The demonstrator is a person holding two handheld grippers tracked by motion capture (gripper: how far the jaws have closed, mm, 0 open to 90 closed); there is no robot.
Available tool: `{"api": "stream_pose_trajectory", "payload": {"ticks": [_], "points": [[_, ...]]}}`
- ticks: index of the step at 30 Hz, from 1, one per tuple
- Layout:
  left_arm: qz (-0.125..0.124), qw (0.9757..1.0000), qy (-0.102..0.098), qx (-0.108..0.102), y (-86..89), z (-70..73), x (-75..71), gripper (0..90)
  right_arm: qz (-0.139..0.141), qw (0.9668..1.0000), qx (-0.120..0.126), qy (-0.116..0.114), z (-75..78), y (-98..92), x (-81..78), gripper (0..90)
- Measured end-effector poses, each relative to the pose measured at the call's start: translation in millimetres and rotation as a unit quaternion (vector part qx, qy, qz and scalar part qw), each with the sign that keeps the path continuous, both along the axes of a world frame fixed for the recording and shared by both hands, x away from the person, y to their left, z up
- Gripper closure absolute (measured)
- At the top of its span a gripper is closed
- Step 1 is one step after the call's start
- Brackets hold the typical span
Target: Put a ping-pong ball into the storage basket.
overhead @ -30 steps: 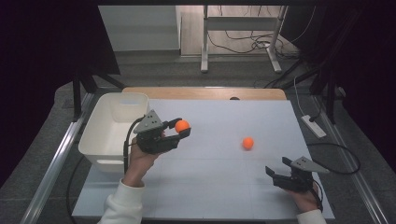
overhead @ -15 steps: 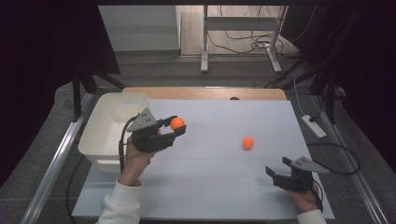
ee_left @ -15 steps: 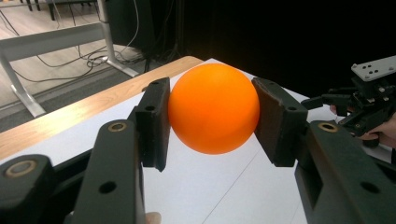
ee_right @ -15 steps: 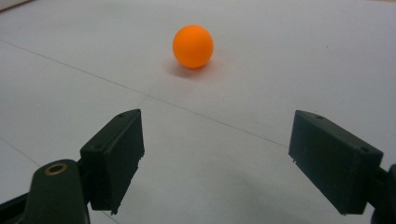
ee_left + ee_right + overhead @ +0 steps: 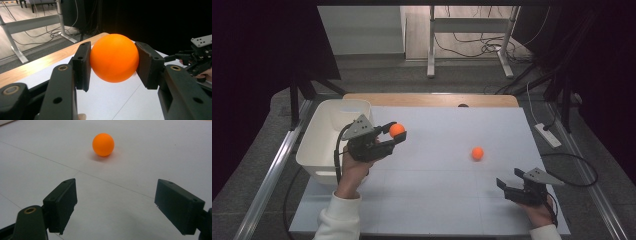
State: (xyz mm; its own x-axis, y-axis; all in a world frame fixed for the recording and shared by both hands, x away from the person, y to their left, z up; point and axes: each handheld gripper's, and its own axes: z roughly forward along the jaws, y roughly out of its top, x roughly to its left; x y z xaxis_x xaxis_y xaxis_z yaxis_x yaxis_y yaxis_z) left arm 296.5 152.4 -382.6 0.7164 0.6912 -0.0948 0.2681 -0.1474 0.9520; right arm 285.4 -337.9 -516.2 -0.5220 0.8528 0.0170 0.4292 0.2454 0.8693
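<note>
My left gripper [image 5: 396, 134] is shut on an orange ball [image 5: 397, 130], lifted above the white table just right of the white bin [image 5: 319, 145]. In the left gripper view both black pads press on the ball [image 5: 114, 58] from either side. A second orange ball [image 5: 477, 153] lies on the table right of centre. My right gripper [image 5: 503, 186] rests low near the table's front right, open, with that ball [image 5: 103, 144] ahead of its jaws and nothing between them.
The white table [image 5: 437, 200] has a wooden strip [image 5: 432, 99] along its far edge. A power strip [image 5: 548, 135] and cables lie off the table's right side. Metal rails run along the left. The right gripper [image 5: 197, 57] appears far off in the left gripper view.
My left gripper has drifted a little to the left toward the bin with the ball held in it. The right gripper and the loose ball have stayed put.
</note>
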Motion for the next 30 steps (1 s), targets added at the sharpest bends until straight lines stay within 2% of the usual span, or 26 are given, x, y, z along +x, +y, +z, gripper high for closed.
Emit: {"api": "stream_pose_trajectory", "payload": {"ticks": [12,30], "points": [[0.011,0.9999,-0.002,0.0,4.8,1.0,0.4,50.2,0.0,1.0,-0.001,0.0,0.0,0.2,0.0,18.2],[0.048,0.9988,0.0,-0.009,25.6,3.5,1.6,50.2,0.0,1.0,-0.001,0.001,0.2,1.0,0.2,18.2]]}}
